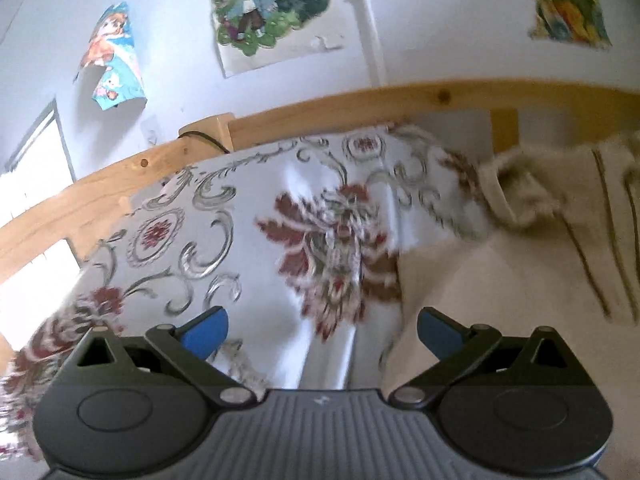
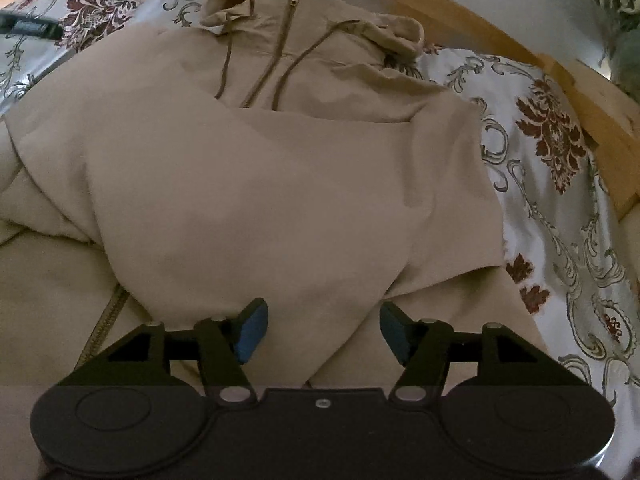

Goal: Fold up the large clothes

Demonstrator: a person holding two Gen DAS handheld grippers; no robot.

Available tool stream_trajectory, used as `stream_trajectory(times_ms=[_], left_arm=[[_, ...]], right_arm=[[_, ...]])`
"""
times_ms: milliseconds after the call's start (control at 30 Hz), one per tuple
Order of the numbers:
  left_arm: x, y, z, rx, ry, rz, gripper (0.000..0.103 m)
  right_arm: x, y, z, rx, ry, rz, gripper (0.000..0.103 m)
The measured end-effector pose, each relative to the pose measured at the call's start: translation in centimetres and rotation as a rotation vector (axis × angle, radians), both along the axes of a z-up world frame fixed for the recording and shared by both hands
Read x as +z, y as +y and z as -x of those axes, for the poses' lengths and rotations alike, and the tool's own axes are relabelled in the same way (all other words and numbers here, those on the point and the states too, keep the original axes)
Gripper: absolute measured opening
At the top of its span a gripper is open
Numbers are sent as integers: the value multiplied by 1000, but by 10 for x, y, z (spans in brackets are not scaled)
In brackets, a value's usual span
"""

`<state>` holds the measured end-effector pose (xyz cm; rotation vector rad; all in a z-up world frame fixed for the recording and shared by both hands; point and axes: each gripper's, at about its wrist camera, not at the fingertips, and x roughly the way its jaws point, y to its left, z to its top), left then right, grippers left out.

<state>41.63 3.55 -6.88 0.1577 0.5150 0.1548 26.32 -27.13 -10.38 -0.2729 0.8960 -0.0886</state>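
A beige zip-up hoodie (image 2: pixel 260 180) lies spread on the bed, hood and brown zip (image 2: pixel 286 32) at the far end. One sleeve is folded across its body. My right gripper (image 2: pixel 322 316) hovers low over the near part of that folded sleeve. Its blue pads (image 2: pixel 250 332) stand apart and open, with the cloth lying between them but not pinched. In the left wrist view my left gripper (image 1: pixel 320 324) is open and empty above the floral bedspread (image 1: pixel 200 240). The hoodie (image 1: pixel 500 280) sits to its right, blurred.
A wooden bed frame (image 1: pixel 360 108) rails the far side of the bed and also runs along the right (image 2: pixel 500 36). Cartoon posters (image 1: pixel 264 4) hang on the white wall behind. A dark object (image 2: pixel 28 26) lies on the bedspread (image 2: pixel 560 200) at the far left.
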Motion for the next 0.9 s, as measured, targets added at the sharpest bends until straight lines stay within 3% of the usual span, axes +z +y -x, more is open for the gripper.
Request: stream_trajectory(times_ms=[133,200,300,500,600,733,867,900], left_arm=[[-10,-4,-30,0,-10,6,102],[-17,-7,-40,10,-5,-16,102],[-32,-11,-53,16,82,-33,102],[-58,-15,-58,-1,172,-81,102],[-53,-15,-53,6,152,-76,102],[-38,-10,-41,6,58,5,102],[-55,-23,-49,-6,184,-105,102],[-57,-25,-46,-10,180,-119,102]], right_arm=[[12,-6,-1,-38,-92,-74,66],[21,-7,2,-52,-159,-95,71],[25,-7,4,-56,-207,-103,77],[11,-11,-7,-65,-152,-140,77],[10,-9,-6,-70,-152,-150,77],[18,-8,0,-68,-192,-172,77],[11,-6,-1,-48,-132,-174,82],[7,-4,-2,-44,-111,-166,82]])
